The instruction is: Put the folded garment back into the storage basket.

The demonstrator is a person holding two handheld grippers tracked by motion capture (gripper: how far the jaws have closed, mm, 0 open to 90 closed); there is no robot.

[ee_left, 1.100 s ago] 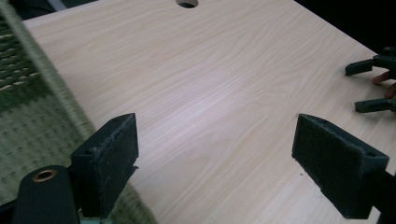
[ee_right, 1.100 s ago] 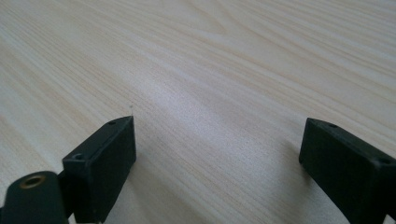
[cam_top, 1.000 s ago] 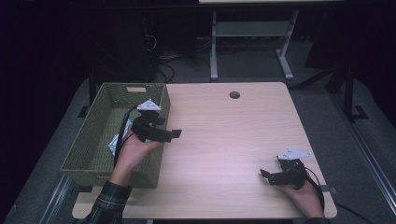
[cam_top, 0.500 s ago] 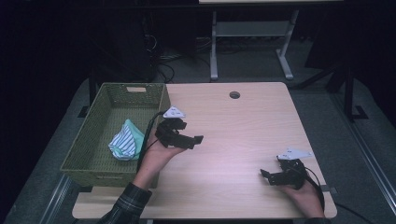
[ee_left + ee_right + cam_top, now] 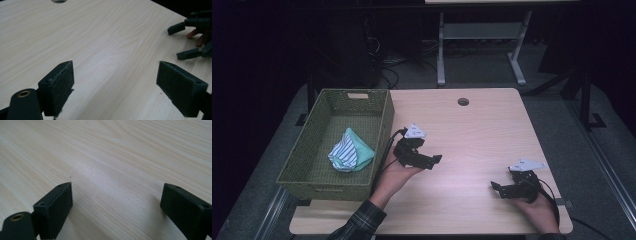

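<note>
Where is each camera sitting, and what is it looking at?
High view: above the person's side, looking forward and down on the table, basket, cloth, left gripper, right gripper and both hands.
Left gripper view: rides the left gripper, facing across the wood; open jaws.
Right gripper view: rides the right gripper, low over wood; open jaws.
Shared: high and left gripper views both show the right gripper.
</note>
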